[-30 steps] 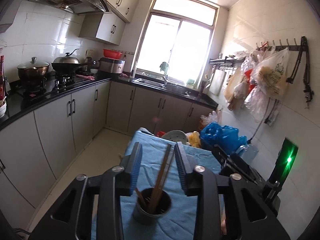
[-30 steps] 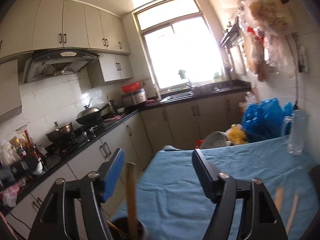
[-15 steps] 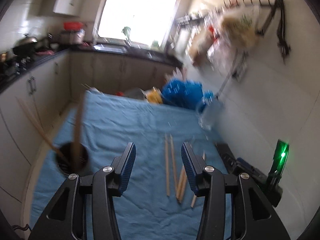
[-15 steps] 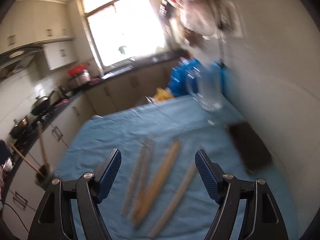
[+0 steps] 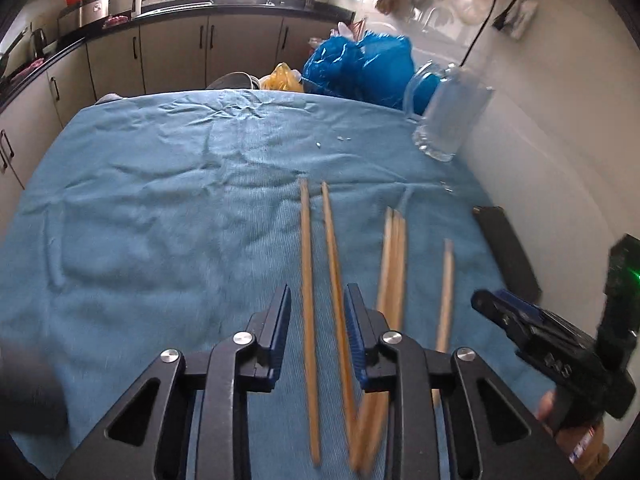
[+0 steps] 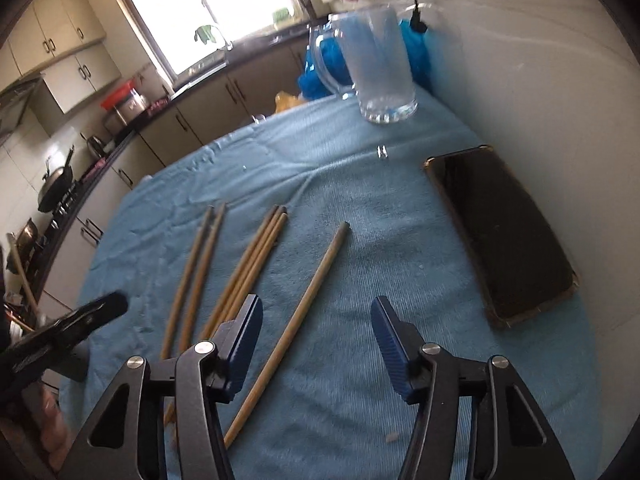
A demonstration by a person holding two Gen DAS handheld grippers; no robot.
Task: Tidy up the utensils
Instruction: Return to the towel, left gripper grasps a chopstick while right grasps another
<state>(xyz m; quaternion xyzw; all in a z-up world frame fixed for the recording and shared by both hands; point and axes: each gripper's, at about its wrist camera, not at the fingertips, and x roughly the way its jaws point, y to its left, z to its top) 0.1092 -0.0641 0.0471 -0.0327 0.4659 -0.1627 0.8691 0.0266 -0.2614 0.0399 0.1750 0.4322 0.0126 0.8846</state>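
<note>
The left claw (image 5: 316,322), jaws narrowing but not gripping, straddled two chopsticks (image 5: 320,280) lying lengthwise along its reach on the desk (image 5: 140,200); the right claw (image 6: 316,344), half-open and narrowing, framed a single chopstick (image 6: 308,300).

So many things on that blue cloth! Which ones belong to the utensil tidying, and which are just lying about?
Part of the job:
- wooden chopsticks lying loose on the cloth
- left gripper, two chopsticks between its open jaws
- right gripper, open over a single chopstick

Just lying about:
- glass mug
- black phone
- blue plastic bag
- blue cloth
</note>
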